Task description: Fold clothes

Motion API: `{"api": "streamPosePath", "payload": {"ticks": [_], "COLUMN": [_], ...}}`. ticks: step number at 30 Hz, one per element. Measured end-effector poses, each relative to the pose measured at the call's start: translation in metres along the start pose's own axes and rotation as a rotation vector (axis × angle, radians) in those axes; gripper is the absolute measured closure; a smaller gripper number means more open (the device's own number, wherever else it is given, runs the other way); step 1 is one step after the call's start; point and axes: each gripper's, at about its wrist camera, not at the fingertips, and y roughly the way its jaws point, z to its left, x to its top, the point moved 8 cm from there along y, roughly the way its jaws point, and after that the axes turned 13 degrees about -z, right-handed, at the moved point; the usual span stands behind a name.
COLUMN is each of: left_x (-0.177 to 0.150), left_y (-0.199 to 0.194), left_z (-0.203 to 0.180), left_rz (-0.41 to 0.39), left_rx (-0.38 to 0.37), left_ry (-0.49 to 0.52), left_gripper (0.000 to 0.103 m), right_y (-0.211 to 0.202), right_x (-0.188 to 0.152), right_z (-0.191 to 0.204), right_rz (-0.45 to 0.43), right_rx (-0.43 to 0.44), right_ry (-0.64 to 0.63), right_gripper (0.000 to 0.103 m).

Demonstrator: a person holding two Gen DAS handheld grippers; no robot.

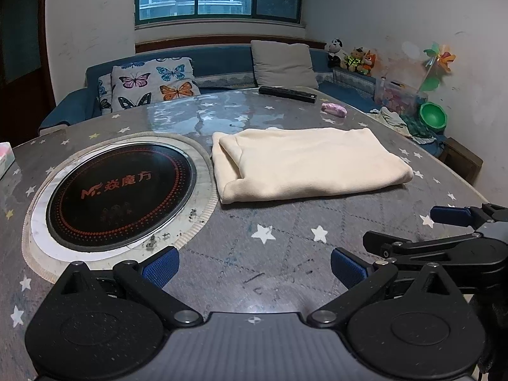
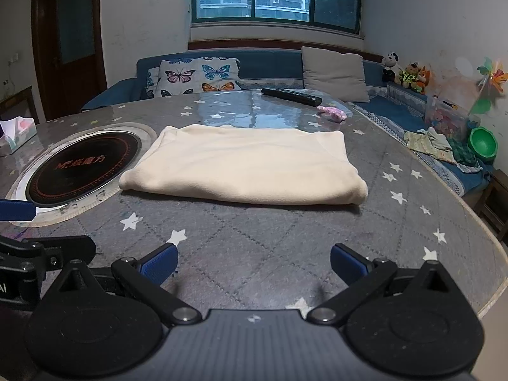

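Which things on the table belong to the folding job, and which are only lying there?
For the job:
cream garment, already folded
left gripper, open
right gripper, open

Only lying there:
remote control
small pink item
tissue box
built-in cooktop

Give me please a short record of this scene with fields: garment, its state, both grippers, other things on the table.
garment: cream garment
state: folded into a flat rectangle, lying on the table beside the round cooktop
left gripper: open, holding nothing, short of the garment
right gripper: open, holding nothing, short of the garment
other things: remote control, small pink item, tissue box
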Motion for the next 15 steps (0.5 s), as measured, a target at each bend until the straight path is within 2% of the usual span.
{"api": "streamPosePath", "payload": {"ticks": [15], "left_x": [-0.0015], "left_y": [-0.0013], "left_z": [-0.0038], "left_rz": [0.004], "left_rx": [0.001], "left_ry": [0.01], "left_gripper": [0.0], "right_y": [-0.0008], "right_x": [-0.0028], "right_z": [-0.0011], "right_rz": [0.005], "right_rx": [-0.003], "right_ry": [0.011], "right_gripper": [0.0]}}
